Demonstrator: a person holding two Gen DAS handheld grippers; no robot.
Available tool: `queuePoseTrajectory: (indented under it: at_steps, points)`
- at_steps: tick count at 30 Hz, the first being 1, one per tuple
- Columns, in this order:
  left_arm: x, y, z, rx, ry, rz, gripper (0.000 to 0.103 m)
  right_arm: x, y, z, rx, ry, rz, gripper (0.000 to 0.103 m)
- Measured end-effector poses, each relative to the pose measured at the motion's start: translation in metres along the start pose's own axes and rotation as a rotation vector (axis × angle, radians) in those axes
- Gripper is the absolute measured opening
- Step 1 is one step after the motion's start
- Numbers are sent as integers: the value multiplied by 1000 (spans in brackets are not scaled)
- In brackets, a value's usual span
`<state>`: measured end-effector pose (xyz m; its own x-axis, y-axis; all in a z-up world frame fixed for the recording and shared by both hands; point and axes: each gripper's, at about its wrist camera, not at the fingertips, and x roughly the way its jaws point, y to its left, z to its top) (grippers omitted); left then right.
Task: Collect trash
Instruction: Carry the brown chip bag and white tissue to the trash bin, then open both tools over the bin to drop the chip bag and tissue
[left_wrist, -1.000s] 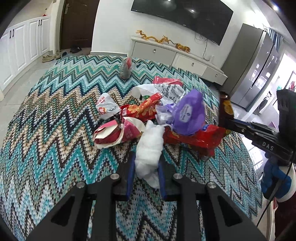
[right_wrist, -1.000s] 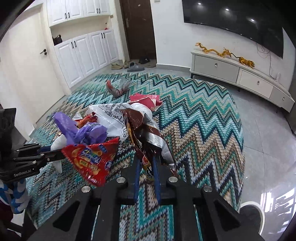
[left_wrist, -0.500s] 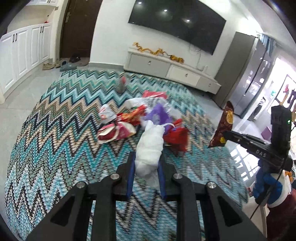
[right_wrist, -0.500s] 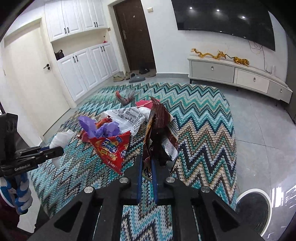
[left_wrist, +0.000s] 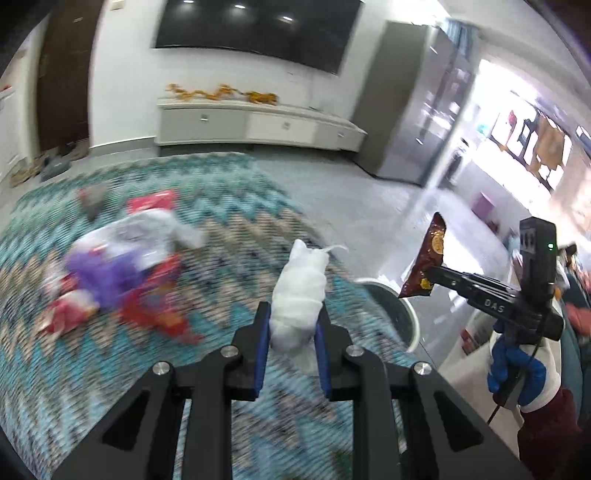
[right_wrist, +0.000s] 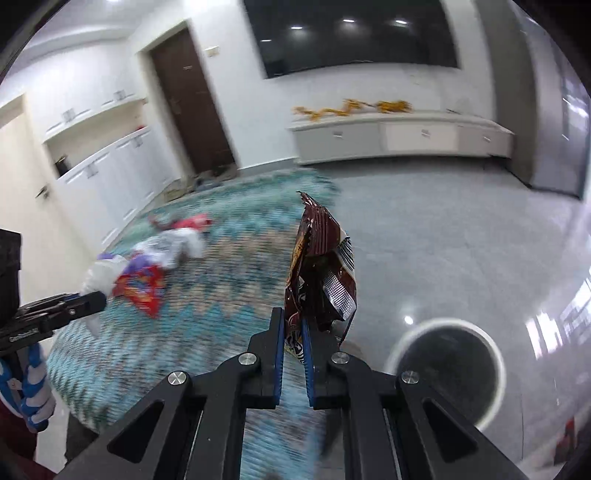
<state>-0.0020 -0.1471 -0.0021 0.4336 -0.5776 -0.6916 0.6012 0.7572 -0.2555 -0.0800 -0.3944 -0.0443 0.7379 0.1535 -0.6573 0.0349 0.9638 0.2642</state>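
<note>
Two pieces of trash are on their way to the bin. The left gripper (left_wrist: 291, 339) is clamped on a white wad (left_wrist: 300, 291) of crumpled tissue or wrapping, its blue pads pressed against both sides, the wad standing up between the fingers. The right gripper (right_wrist: 293, 345) is closed almost fully on the lower edge of a brown snack wrapper (right_wrist: 319, 273), which stands upright above the pads with its silver lining showing.

Both loads hang clear of the zigzag-patterned tabletop (left_wrist: 236, 236). The bin (right_wrist: 448, 367), round with a white rim and dark inside, sits on the grey floor (right_wrist: 461, 240) beyond the tabletop's edge, below and to the right of the right gripper; in the left wrist view its rim (left_wrist: 408, 317) shows just past the wad, between the two grippers.

The step in hand appears to be the carry, with both views smeared by motion. The next move calls for bringing each gripper over the bin's mouth and opening the jaws so the piece falls inside; the wrapper is light and may flutter, so a low, centred release looks safer.

Much remains: a pile (left_wrist: 122, 273) of wrappers, among them a purple one, red ones and a white printed bag, lies on the tabletop to the left, with a further scrap (left_wrist: 90, 194) well apart near the far edge.
</note>
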Motion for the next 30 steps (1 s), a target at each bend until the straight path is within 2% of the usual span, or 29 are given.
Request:
queuePoseTrajectory:
  at_steps: [5, 11, 16, 20, 22, 23, 24, 25, 26, 27, 30]
  points:
    - [58, -61, 19, 111, 82, -65, 21, 2, -69, -19, 112, 39, -116, 9]
    - [133, -129, 35, 197, 177, -108, 21, 15, -141, -42, 255, 89, -194, 9]
    - [191, -169, 44, 223, 241, -104, 22, 31, -175, -45, 289, 130, -232, 10]
    - [224, -187, 47, 212, 279, -106, 22, 42, -195, -48, 317, 153, -241, 10]
    - [238, -192, 48, 197, 299, -118, 28, 48, -201, -49, 328, 165, -251, 16]
    - [243, -194, 48, 184, 308, -122, 31, 49, -206, -52, 334, 169, -256, 23]
    - [249, -194, 49, 168, 315, -125, 38, 52, -208, -53, 340, 173, -263, 32]
    - [253, -193, 51, 152, 316, -125, 46, 53, -210, -54, 347, 175, -269, 36]
    - [255, -193, 51, 141, 315, -124, 49, 53, -213, -56, 354, 175, -274, 39]
    - [256, -192, 52, 133, 314, -124, 53, 52, -215, -57, 359, 174, -275, 40]
    - [255, -190, 52, 120, 313, -128, 53, 50, -218, -61, 369, 175, -284, 42]
